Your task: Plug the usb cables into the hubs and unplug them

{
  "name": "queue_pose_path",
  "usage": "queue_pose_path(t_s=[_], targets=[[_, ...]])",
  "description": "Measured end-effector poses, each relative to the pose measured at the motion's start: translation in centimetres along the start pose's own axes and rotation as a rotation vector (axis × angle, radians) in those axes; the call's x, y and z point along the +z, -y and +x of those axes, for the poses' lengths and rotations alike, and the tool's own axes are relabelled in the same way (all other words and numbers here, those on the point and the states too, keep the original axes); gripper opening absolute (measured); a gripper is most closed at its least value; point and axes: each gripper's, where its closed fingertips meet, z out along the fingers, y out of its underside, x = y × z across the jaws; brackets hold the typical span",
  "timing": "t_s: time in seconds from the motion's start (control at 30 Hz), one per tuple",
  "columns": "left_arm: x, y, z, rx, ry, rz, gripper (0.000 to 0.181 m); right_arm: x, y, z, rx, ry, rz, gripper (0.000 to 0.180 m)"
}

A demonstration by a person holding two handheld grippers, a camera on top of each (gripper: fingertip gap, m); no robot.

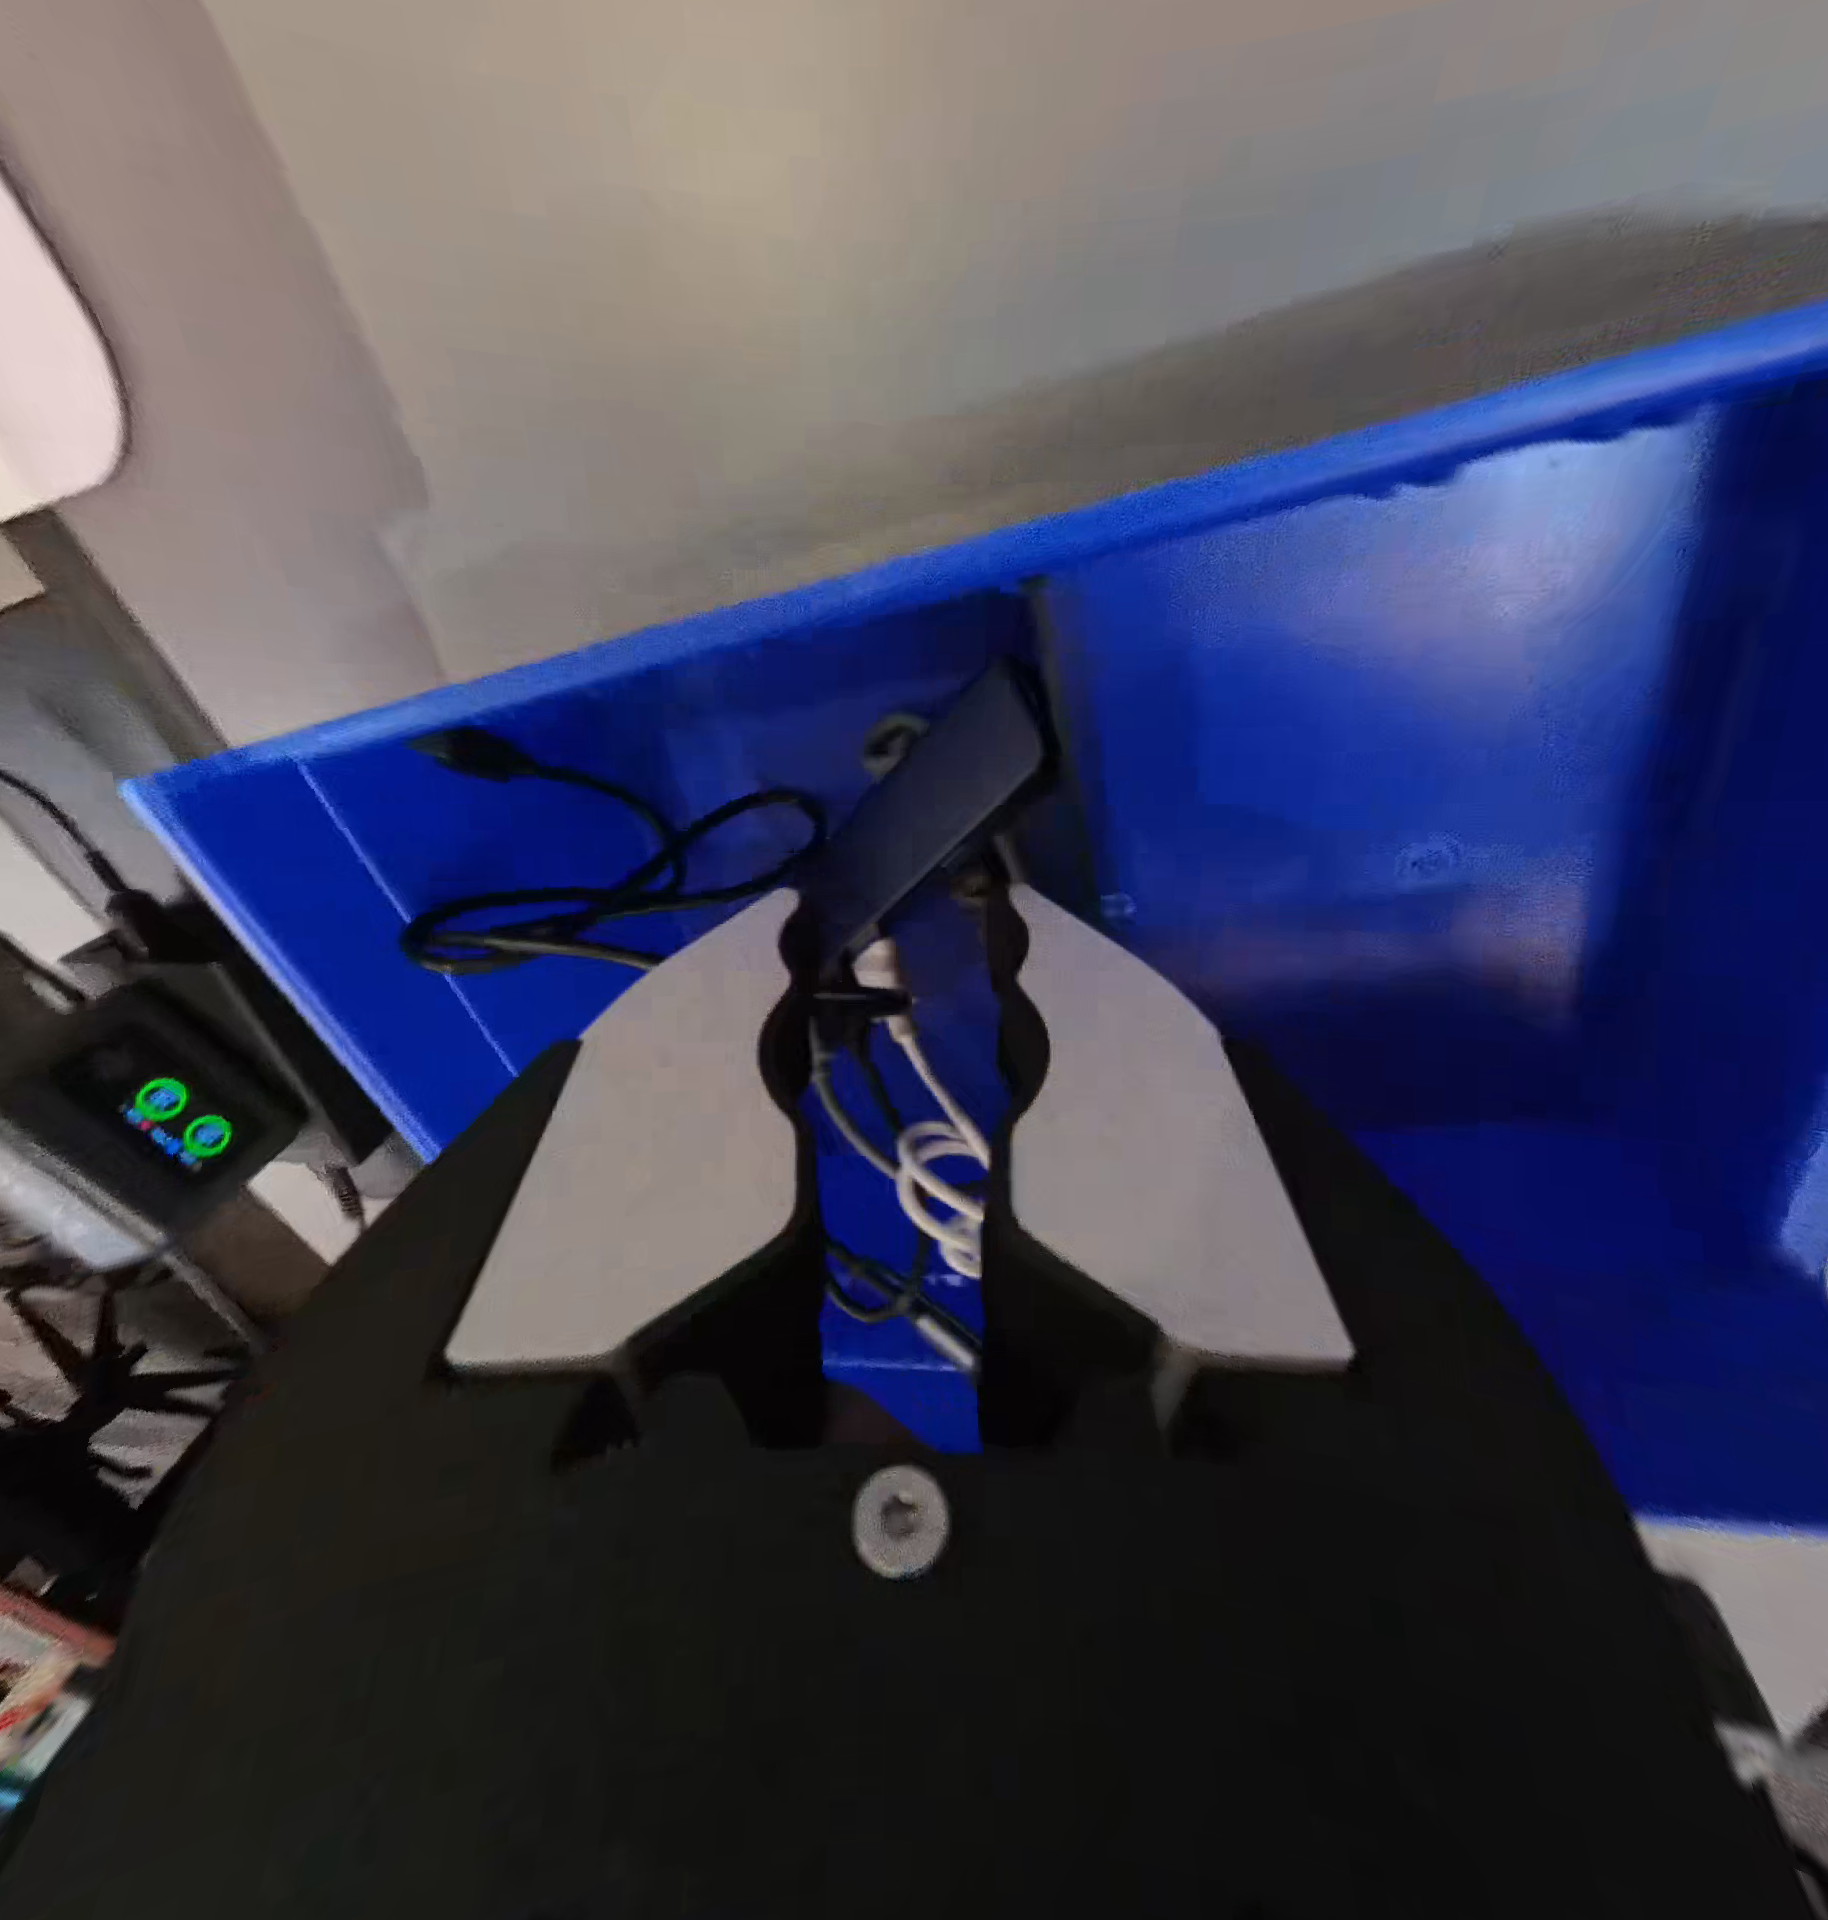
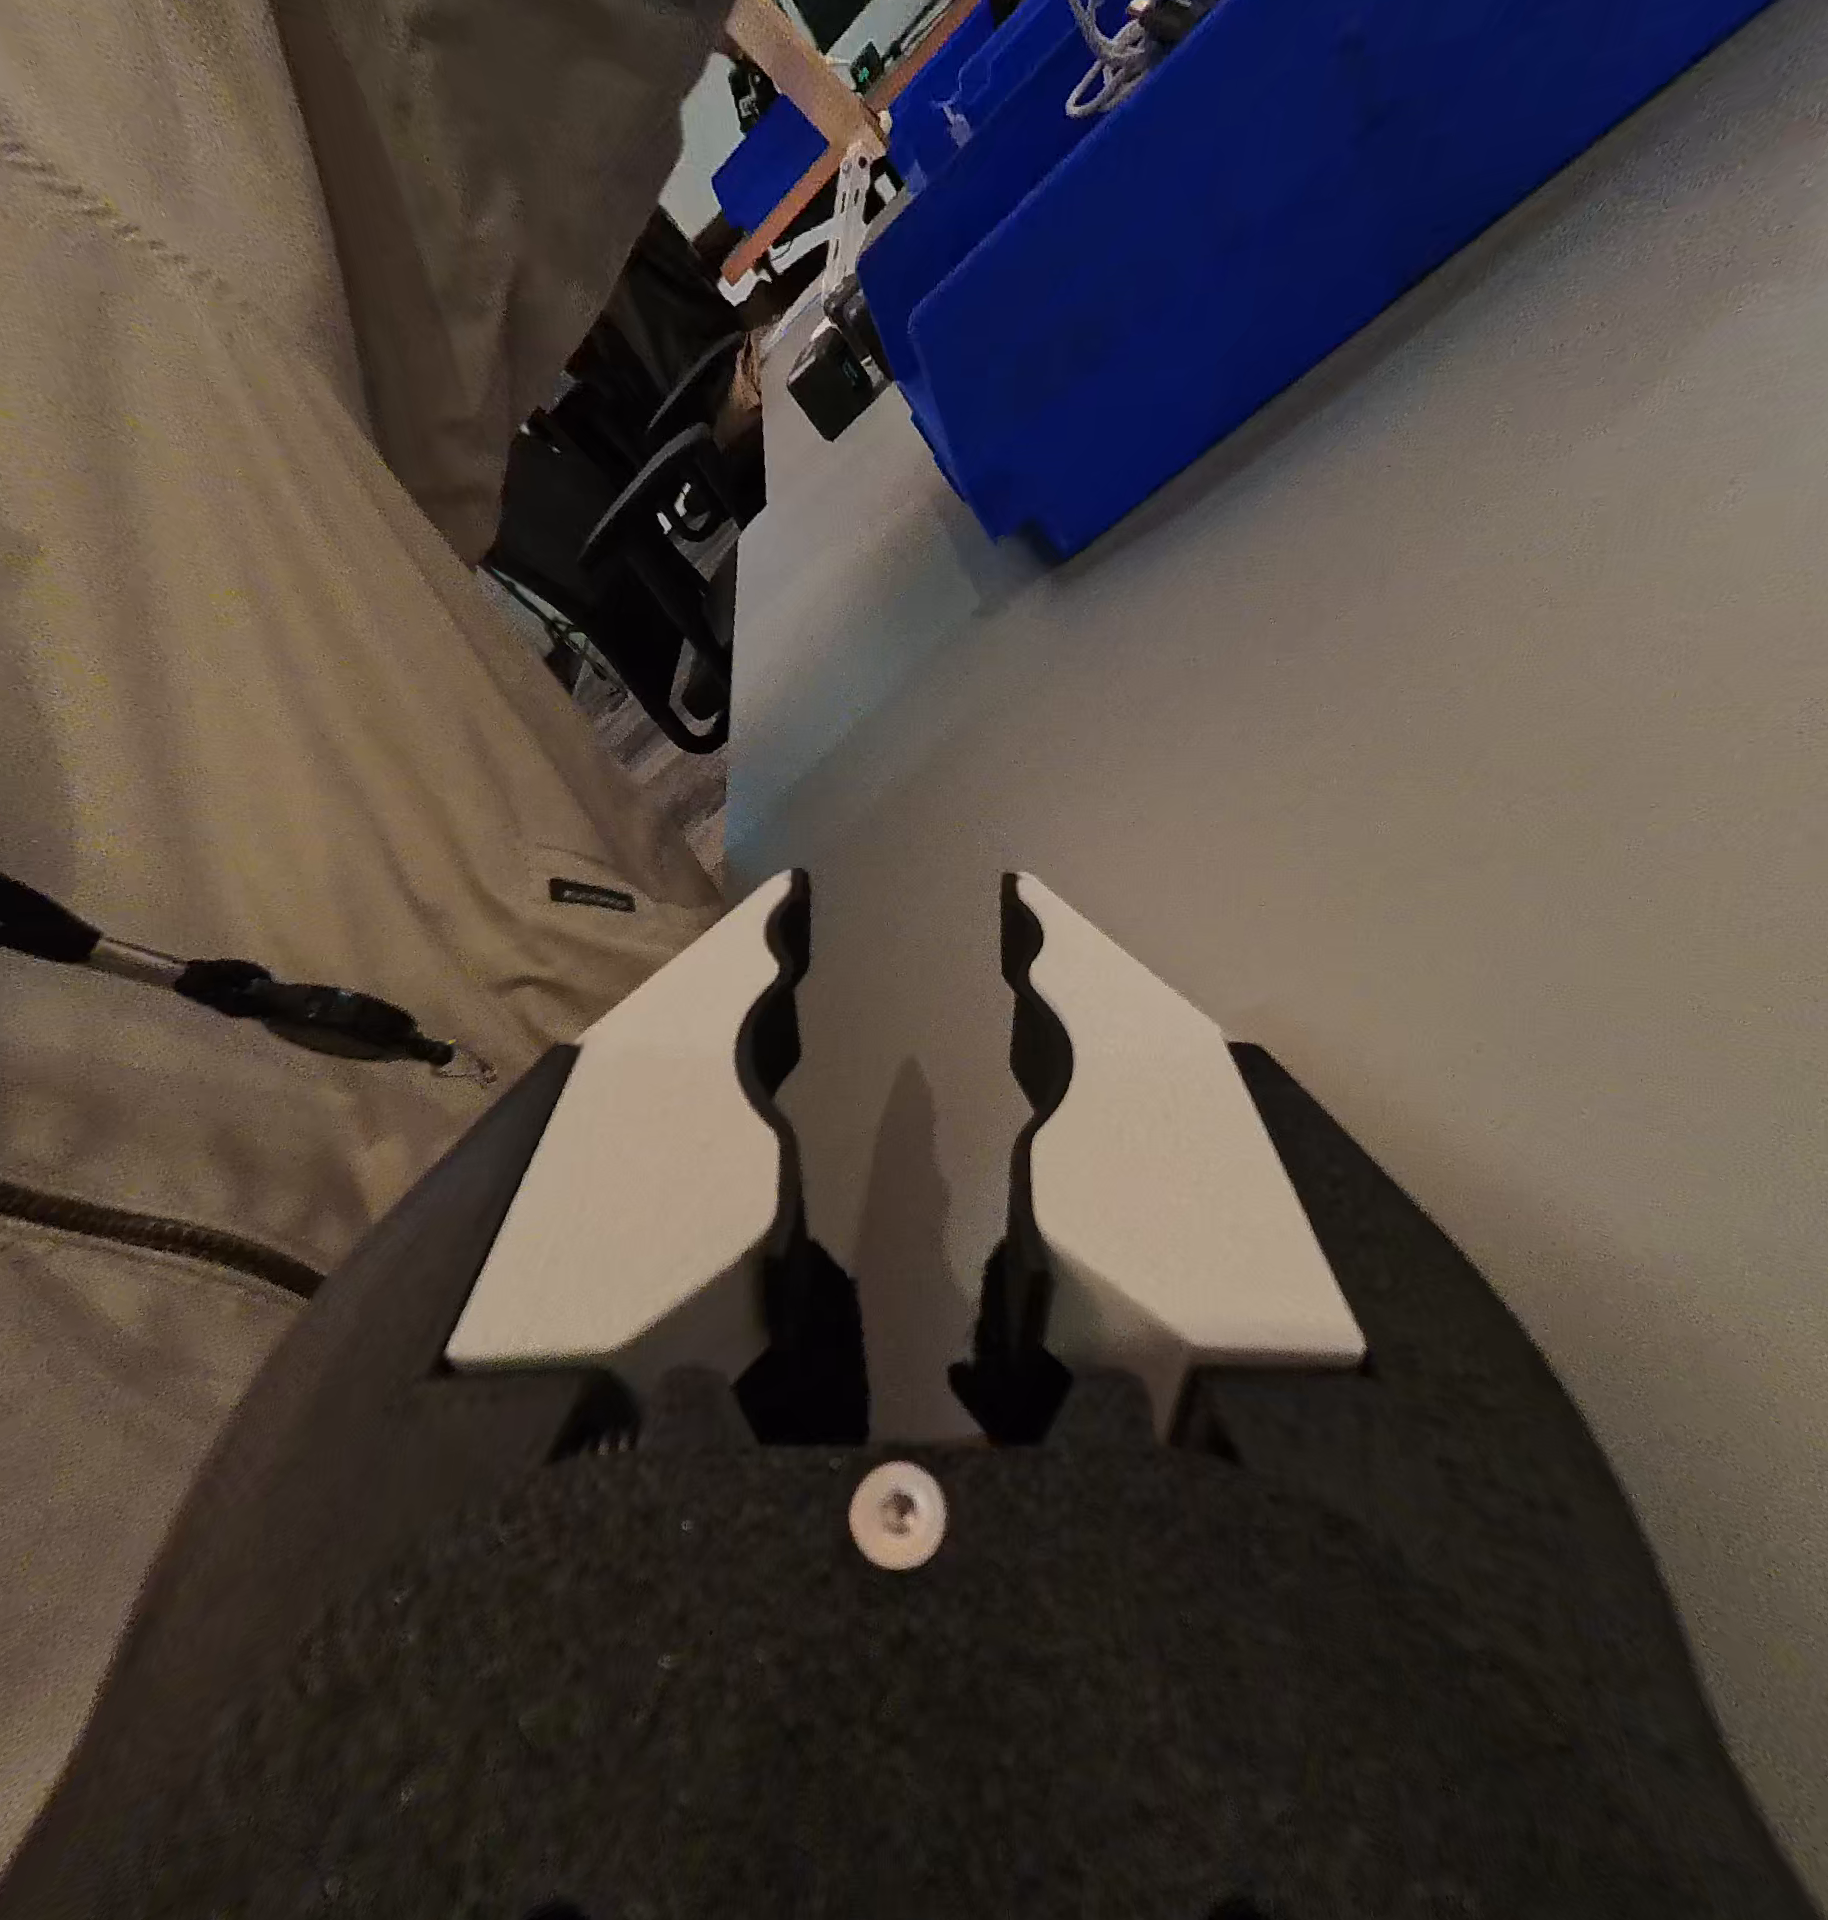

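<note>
- My left gripper [image 1: 905,935] hangs over the blue bin [image 1: 1357,727], fingers a little apart with the near end of the dark hub [image 1: 931,810] between the tips; whether they touch it I cannot tell, the picture being blurred
- The hub leans against the bin's divider; a white cable [image 1: 941,1153] runs from its near end and coils below; a black cable [image 1: 598,894] lies loose in the bin, left of the hub
- My right gripper [image 2: 905,904] is well away from the bin, fingers apart on nothing, over bare grey table [image 2: 1409,831]
- I judge this the gathering step; next calls for steadying the hub, then bringing the right gripper to a plug
</note>
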Motion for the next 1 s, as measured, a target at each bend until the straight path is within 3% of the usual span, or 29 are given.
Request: queue_pose_path(t_s=[0.2, 0.47, 0.7, 1.0], targets=[[2.6, -1.1, -0.4, 0.024, -0.192, -0.116, 0.032, -0.8, -0.3, 0.5, 0.040, 0.006, -0.001, 0.036], [4.5, -2.2, -0.7, 0.089, -0.088, -0.095, 0.038, -0.9, -0.5, 0.3, 0.100, 0.069, 0.005, 0.037], [3.8, -2.4, 0.1, 0.157, 0.004, -0.084, 0.026, -0.7, -0.4, 0.1, 0.123, 0.101, 0.003, 0.037], [5.1, -2.2, -1.1, 0.207, 0.017, -0.122, 0.039, -0.1, -0.6, -0.3, 0.136, 0.125, -0.017, 0.037]])
